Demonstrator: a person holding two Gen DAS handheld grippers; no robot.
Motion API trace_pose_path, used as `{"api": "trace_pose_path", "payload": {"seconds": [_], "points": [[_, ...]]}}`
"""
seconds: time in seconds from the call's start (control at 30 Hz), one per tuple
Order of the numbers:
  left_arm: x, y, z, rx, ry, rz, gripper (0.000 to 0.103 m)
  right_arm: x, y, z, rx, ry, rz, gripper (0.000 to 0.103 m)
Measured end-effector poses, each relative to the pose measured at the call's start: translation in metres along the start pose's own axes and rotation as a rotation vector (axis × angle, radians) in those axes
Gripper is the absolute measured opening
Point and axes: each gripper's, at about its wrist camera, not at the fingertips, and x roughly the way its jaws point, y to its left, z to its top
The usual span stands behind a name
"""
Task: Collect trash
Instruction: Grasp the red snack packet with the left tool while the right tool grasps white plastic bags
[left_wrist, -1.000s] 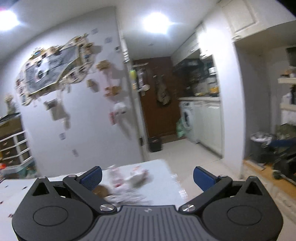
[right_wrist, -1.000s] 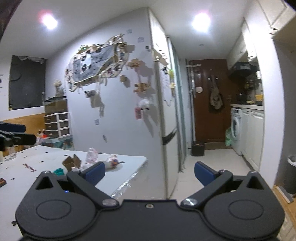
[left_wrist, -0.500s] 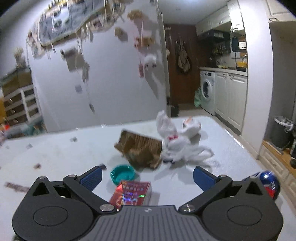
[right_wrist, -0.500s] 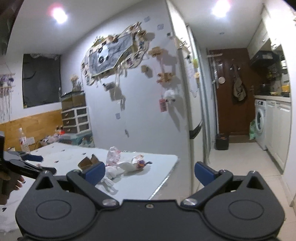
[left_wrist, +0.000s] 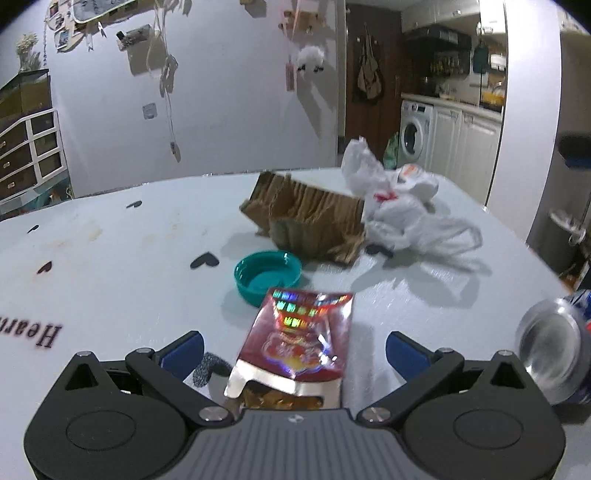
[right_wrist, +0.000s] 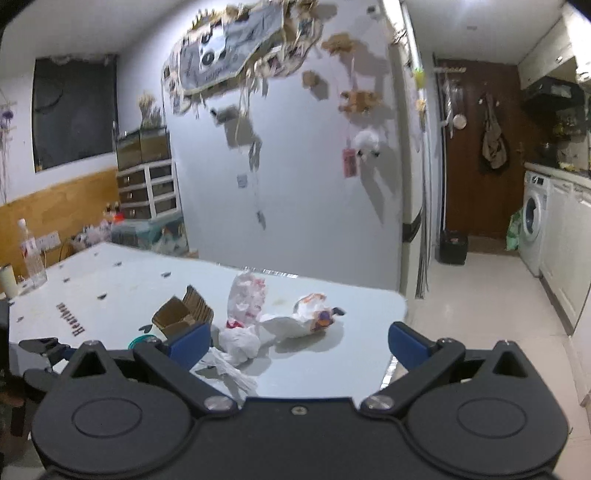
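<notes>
Trash lies on a pale table (left_wrist: 110, 258). In the left wrist view my left gripper (left_wrist: 293, 350) stands open, with a shiny red snack packet (left_wrist: 299, 339) lying flat between its blue fingers. Beyond it sit a teal lid (left_wrist: 266, 275), a torn cardboard box (left_wrist: 310, 221) and crumpled white plastic bags (left_wrist: 399, 210). A blue drink can (left_wrist: 554, 350) lies on its side at the right. My right gripper (right_wrist: 299, 341) is open above the table's near corner, with the white bags (right_wrist: 258, 325) and the box (right_wrist: 181, 314) ahead of it.
A clear bottle (right_wrist: 33, 258) and a white cup (right_wrist: 8, 280) stand at the table's far left. The table's right edge (right_wrist: 399, 314) drops to a tiled floor leading to a washing machine (right_wrist: 533, 221). A decorated wall (right_wrist: 295, 147) rises behind the table. A bin (left_wrist: 569, 229) stands right of the table.
Both cameras have tipped down and moved in toward the table. The red packet, teal lid and can have grown large in the left view, and the packet now lies between the left fingers.
</notes>
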Motion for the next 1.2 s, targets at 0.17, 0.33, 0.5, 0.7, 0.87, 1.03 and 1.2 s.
{"api": "trace_pose_path", "payload": {"seconds": [0.17,0.33,0.5,0.7,0.87,1.03,1.2], "points": [[0.004,0.002,-0.003,0.016,0.003,0.005,0.103,0.048,0.015,0.016,0.076,0.102,0.056,0.103],[0.001,-0.001,-0.003,0.04,-0.007,0.006,0.103,0.091,0.035,0.027,0.037,0.184,0.063,0.103],[-0.001,-0.005,-0.004,0.056,-0.015,-0.014,0.103,0.123,0.05,0.028,-0.001,0.213,0.044,0.089],[-0.004,-0.001,-0.004,0.029,-0.036,-0.066,0.103,0.156,0.053,0.017,0.031,0.313,0.066,0.065],[-0.004,-0.003,-0.004,0.035,-0.037,-0.057,0.1,0.172,0.053,0.007,0.031,0.361,0.031,0.058],[-0.002,0.003,-0.004,0.006,-0.029,-0.047,0.092,0.179,0.062,0.002,-0.007,0.396,0.025,0.058],[0.0,0.009,-0.003,-0.03,-0.021,-0.042,0.077,0.18,0.067,-0.002,-0.046,0.433,0.033,0.049]]}}
